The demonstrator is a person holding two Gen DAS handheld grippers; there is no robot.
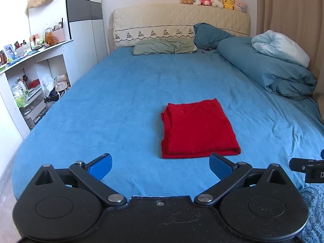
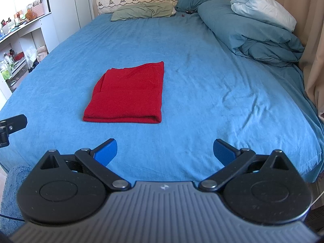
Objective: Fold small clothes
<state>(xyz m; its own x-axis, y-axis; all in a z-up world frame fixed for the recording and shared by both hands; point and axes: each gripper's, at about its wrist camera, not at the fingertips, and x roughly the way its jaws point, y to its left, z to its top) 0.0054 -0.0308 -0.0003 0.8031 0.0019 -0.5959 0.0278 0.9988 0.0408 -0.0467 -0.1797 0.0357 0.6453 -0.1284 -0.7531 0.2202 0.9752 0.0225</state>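
Red cloth [image 1: 199,129] lies folded in a neat rectangle at mid-frame on the bed [image 1: 113,105]. Left gripper [image 1: 161,167] and right gripper [image 2: 165,151] hover near the bed's lower edge, fingers spread wide, empty. Best to press down any loose left-side layers gently without dragging the stack.

Lone "D" on right claw [image 1: 314,172] body — nothing else legible.

Open bed sheet [image 2: 202,85] all around, heaped duvet [image 2: 253,34] far right
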